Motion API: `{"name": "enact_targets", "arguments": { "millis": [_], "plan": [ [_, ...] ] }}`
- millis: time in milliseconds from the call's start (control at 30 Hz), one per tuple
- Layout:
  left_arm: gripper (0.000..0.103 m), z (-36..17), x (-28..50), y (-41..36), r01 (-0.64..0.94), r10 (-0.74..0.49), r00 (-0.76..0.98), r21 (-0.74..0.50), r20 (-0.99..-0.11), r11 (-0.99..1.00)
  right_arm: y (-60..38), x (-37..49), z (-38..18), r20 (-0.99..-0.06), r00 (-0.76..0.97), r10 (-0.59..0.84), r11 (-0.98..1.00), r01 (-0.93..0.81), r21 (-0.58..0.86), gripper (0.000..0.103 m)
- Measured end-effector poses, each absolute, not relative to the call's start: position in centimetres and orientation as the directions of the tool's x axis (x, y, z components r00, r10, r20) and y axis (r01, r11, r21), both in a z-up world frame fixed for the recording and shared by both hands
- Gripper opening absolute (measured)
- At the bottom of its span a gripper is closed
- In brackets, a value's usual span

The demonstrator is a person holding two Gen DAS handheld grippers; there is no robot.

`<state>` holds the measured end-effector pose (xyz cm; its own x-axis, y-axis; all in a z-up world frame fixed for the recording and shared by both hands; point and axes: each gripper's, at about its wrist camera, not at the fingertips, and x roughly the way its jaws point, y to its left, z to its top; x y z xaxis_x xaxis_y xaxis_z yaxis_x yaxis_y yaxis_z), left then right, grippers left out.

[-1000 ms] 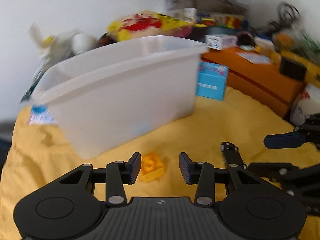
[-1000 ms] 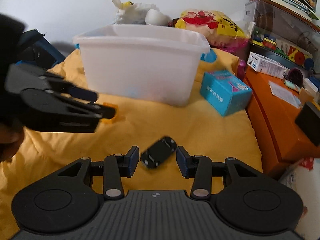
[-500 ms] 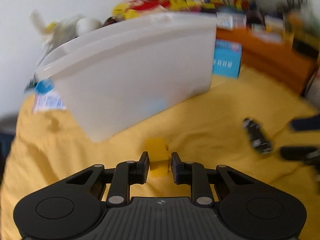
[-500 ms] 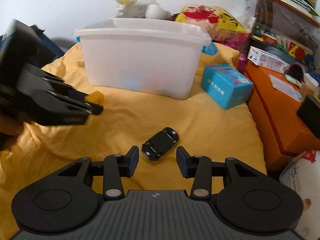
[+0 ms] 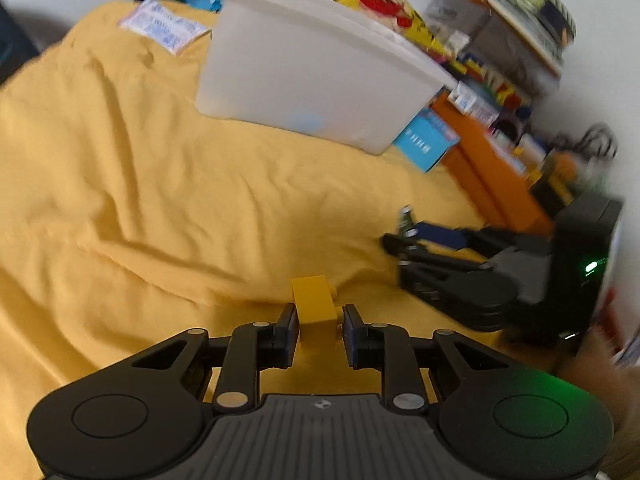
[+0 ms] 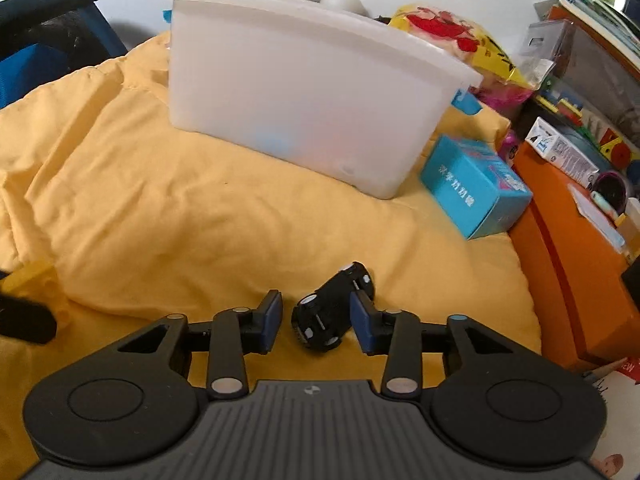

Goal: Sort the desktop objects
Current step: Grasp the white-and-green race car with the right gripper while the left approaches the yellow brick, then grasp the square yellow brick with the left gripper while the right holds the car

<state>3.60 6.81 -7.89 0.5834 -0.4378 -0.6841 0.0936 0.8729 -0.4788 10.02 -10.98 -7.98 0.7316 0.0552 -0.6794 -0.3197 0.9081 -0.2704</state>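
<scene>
On the far left, a small white packet with blue print (image 5: pixel 162 29) lies on the yellow cloth (image 5: pixel 120 152), near the far edge. Nearer, the left gripper (image 5: pixel 318 326) holds a yellow toy brick (image 5: pixel 314 300); its two jaws are pressed on the sides of the brick, and the brick stands up between them, above the cloth. In the right wrist view the same brick shows at the left edge.

In the middle, far from the grippers, a white plastic bin (image 6: pixel 304 92) stands on the cloth. Just right of the bin lies a blue carton (image 6: pixel 476 188), tilted, with one corner close to the bin's wall.

Nearer and to the right, the right gripper (image 6: pixel 316 320) is low over the cloth. A black toy car (image 6: pixel 332 308) lies between its jaws. The jaws are closing. The right pad is at the car's side, but a gap remains between the left pad and the car.

On the far right is an orange surface (image 6: pixel 560 264) with many small things on it.
</scene>
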Motion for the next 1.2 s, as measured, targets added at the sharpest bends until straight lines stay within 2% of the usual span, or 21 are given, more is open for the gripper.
{"name": "enact_targets", "arguments": {
  "millis": [67, 100, 167, 233, 333, 400, 433, 600, 867, 933, 1033, 1100, 1200],
  "plan": [
    [0.027, -8.6, 3.4, 6.3, 0.089, -0.460, 0.572, -0.506, -0.679, 0.858, -11.8, 9.9, -7.5, -0.680, 0.731, 0.060, 0.925, -0.297, -0.238, 0.025],
    [0.027, -8.9, 3.3, 5.9, 0.096, -0.458, 0.565, -0.496, -0.687, 0.863, -12.4, 9.8, -7.0, -0.685, 0.724, 0.079, 0.936, -0.290, -0.199, 0.018],
    [0.027, -9.2, 2.9, 5.7, 0.099, -0.444, 0.559, -0.475, -0.700, 0.874, -13.8, 9.2, -5.7, -0.691, 0.709, 0.143, 0.957, -0.278, -0.088, 0.017],
    [0.029, -9.2, 2.8, 6.1, 0.080, -0.434, 0.550, -0.473, -0.713, 0.878, -15.4, 8.4, -4.5, -0.698, 0.668, 0.256, 0.959, -0.269, 0.095, 0.017],
    [0.045, -8.3, 2.2, 6.1, 0.075, -0.370, 0.560, -0.400, -0.741, 0.914, -17.1, 7.0, -4.2, -0.692, 0.593, 0.411, 0.911, -0.239, 0.337, 0.017],
    [0.059, -7.8, 1.5, 5.3, 0.100, -0.294, 0.585, -0.293, -0.756, 0.951, -17.7, 6.0, -5.1, -0.697, 0.553, 0.455, 0.886, -0.204, 0.417, 0.018],
    [0.061, -7.6, 1.2, 5.0, 0.114, -0.264, 0.597, -0.245, -0.758, 0.963, -17.9, 5.8, -5.7, -0.705, 0.538, 0.462, 0.881, -0.182, 0.437, 0.018],
    [0.064, -7.4, -0.2, 3.6, 0.192, -0.184, 0.639, -0.077, -0.747, 0.978, -19.2, 4.7, -7.0, -0.727, 0.530, 0.436, 0.889, -0.126, 0.440, 0.022],
    [0.064, -6.9, 1.4, 3.6, 0.191, -0.174, 0.687, -0.055, -0.706, 0.980, -20.6, 4.5, -7.0, -0.730, 0.596, 0.335, 0.931, -0.093, 0.352, 0.030],
    [0.064, -6.6, 2.0, 3.2, 0.181, -0.134, 0.699, -0.007, -0.702, 0.983, -20.5, 4.3, -6.7, -0.731, 0.602, 0.321, 0.940, -0.109, 0.323, 0.030],
    [0.064, -5.2, 1.4, 3.2, 0.206, -0.142, 0.723, 0.015, -0.676, 0.978, -20.1, 3.9, -6.1, -0.723, 0.613, 0.318, 0.945, -0.140, 0.296, 0.032],
    [0.065, -4.8, 0.9, 2.6, 0.242, -0.153, 0.726, 0.040, -0.671, 0.970, -19.7, 3.6, -5.9, -0.720, 0.619, 0.314, 0.948, -0.168, 0.269, 0.039],
    [0.066, -5.7, 0.9, 1.4, 0.282, -0.143, 0.710, 0.093, -0.689, 0.955, -18.5, 3.6, -5.8, -0.721, 0.627, 0.295, 0.955, -0.217, 0.202, 0.041]
  ]
}}
